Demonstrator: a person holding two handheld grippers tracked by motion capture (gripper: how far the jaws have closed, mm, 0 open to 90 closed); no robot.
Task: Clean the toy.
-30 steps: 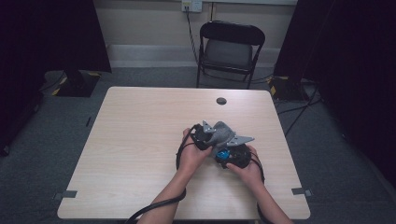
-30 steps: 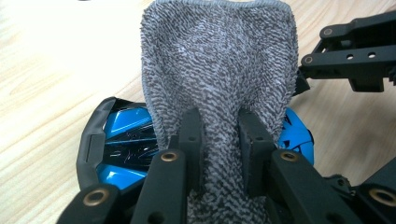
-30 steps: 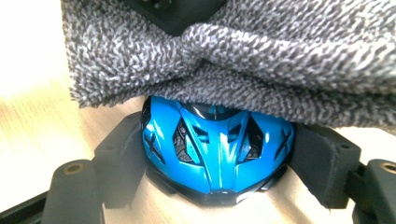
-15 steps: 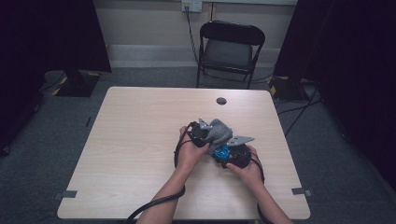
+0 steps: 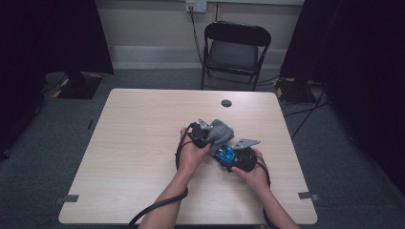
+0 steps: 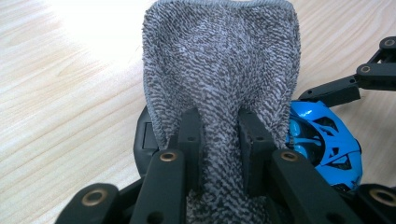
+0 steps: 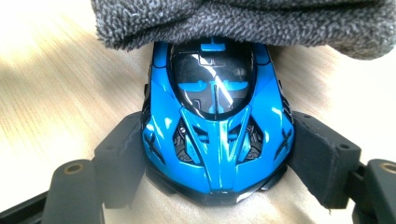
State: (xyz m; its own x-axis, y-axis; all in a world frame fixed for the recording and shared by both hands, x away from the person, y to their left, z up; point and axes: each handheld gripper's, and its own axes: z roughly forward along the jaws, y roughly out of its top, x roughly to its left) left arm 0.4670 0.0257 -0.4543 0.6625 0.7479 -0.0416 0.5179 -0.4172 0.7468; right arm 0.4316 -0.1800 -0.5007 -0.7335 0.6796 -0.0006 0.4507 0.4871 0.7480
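Right gripper view, blue toy car [image 7: 217, 130] clamped between right claw [image 7: 217, 163] pads

Looks like a recording room or small lab: a plain wooden table [image 5: 143, 157] on grey carpet, tape marks [image 5: 70, 198] at its corners, black curtains [image 5: 52, 38] on both sides, one black folding chair [image 5: 235, 50], cables [image 5: 305, 112] on the floor, a wall socket [image 5: 196, 5]

The right gripper [image 7: 217, 154] clamps a glossy blue toy car [image 7: 217, 126] by its sides. A grey terry cloth [image 7: 243, 23] drapes over its far end, above the pale wooden counter [image 7: 56, 93].
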